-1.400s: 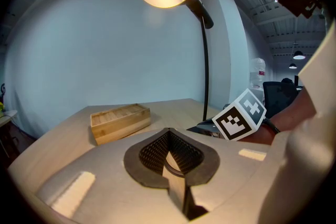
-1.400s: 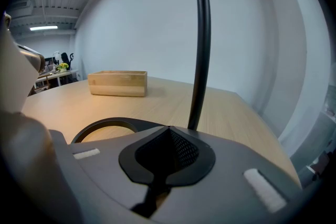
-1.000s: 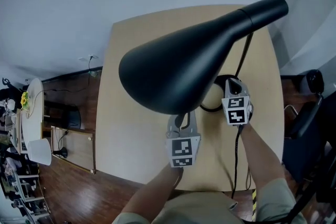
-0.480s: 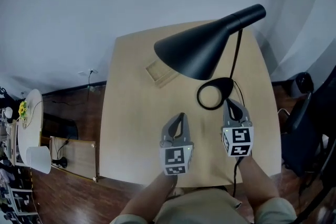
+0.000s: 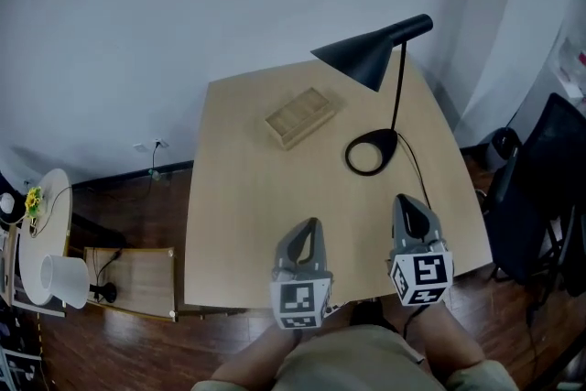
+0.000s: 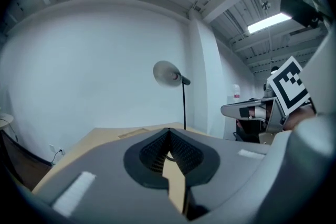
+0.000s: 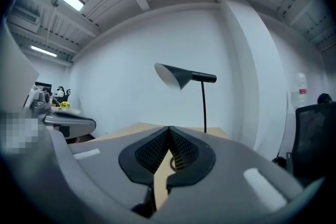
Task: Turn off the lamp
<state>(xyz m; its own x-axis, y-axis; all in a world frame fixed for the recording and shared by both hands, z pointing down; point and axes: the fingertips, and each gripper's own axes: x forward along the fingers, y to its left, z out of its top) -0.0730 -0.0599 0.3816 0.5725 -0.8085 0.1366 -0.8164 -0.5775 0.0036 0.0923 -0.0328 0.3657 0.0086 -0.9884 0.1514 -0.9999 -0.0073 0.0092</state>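
Note:
A black lamp stands at the table's far right: cone shade (image 5: 366, 53), thin pole and ring base (image 5: 371, 151). No glow from it falls on the table. Both grippers hover over the near edge, well short of the base. My left gripper (image 5: 309, 226) is shut and holds nothing. To its right, my right gripper (image 5: 406, 202) is also shut and empty. The left gripper view looks past the closed left gripper (image 6: 168, 131) to the lamp (image 6: 169, 72) far off. In the right gripper view the shade (image 7: 176, 76) stands above the closed right gripper (image 7: 169, 129).
A shallow wooden box (image 5: 300, 115) lies on the light wood table (image 5: 238, 188) at the back. The lamp's black cord (image 5: 417, 171) runs from the base toward the near right edge. A black chair (image 5: 540, 183) stands right of the table; a low wooden shelf (image 5: 128, 279) sits on the floor left.
Both grippers have drawn back from the lamp base to the table's near edge. The head view has pulled away, so the shade now looks small and far.

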